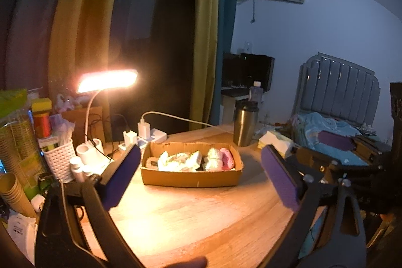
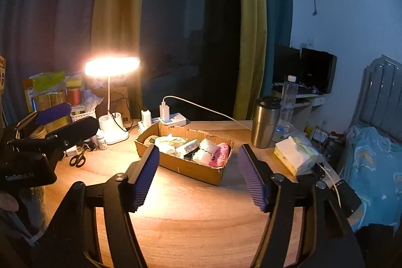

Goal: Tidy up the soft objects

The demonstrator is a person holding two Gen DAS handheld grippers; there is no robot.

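A shallow brown cardboard box (image 2: 184,162) sits on a round pale wooden table (image 2: 201,222), lit by a glowing white desk lamp (image 2: 111,66) behind it. Inside the box lie the soft items in a row: crumpled white cloths (image 2: 208,151) and a pink plush piece (image 2: 220,153) at its right end, with a darker woven pad at the left. Both tools hover above the bare near side of the table, pointing at the box. The left gripper (image 1: 201,178) has its purple-padded fingers spread wide and holds nothing; the box lies straight ahead of it, long side across its line of reach. The right gripper (image 2: 198,176) is likewise wide apart and empty; from it the box runs on a slant, pink end nearest, so this hand seems better placed for that end. Only the right wrist view shows black scissors (image 2: 78,158) left of the box and the left gripper's housing from the side. A steel tumbler (image 2: 265,122) and a yellow tissue pack (image 2: 295,157) stand to the right.
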